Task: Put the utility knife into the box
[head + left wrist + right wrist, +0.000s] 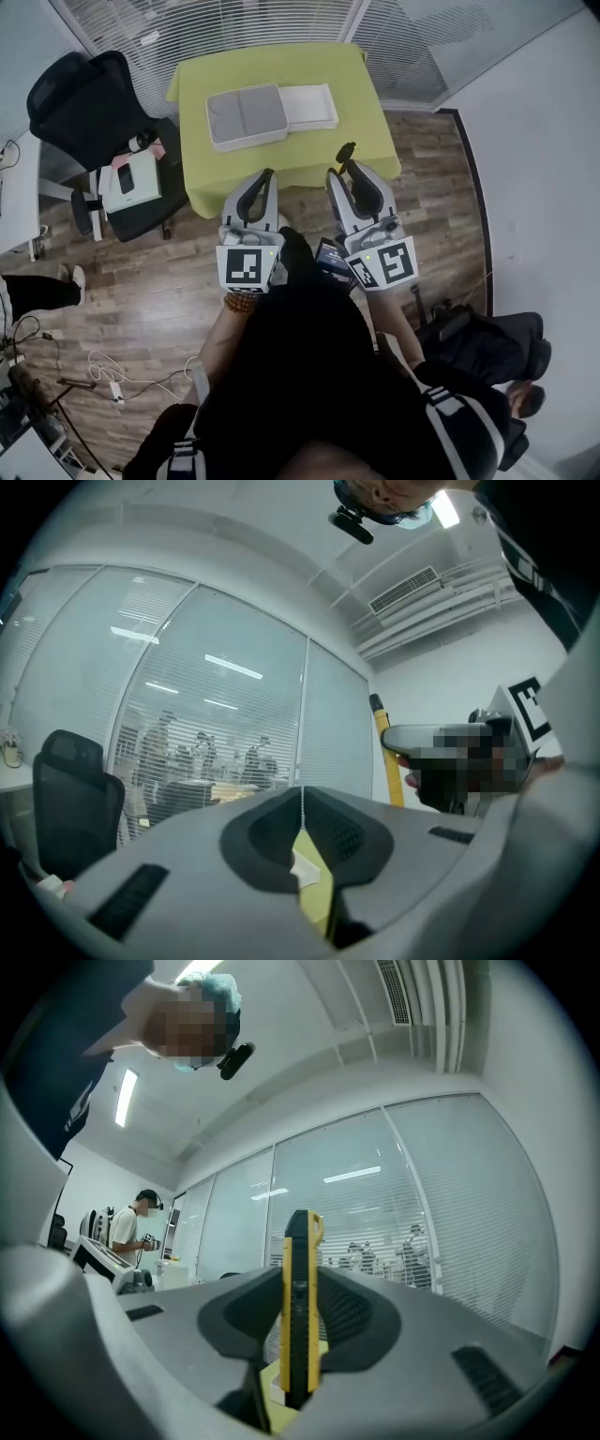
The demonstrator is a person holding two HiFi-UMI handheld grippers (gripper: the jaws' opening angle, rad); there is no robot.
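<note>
An open box (272,112), with a grey half and a white half, lies on the green table (366,122) ahead of me. My right gripper (345,159) is short of the table's near edge and is shut on the utility knife (347,148). In the right gripper view the yellow and black utility knife (301,1241) stands upright between the jaws of the right gripper (300,1288), its top sticking out above them. My left gripper (269,175) is level beside it. In the left gripper view the left gripper (302,797) is shut, with nothing in it.
A black office chair (89,103) stands left of the table, and a second seat with a white box (131,183) sits nearer. Cables (103,375) trail on the wooden floor at left. A dark bag (478,337) lies at right. A person (141,1227) stands far off.
</note>
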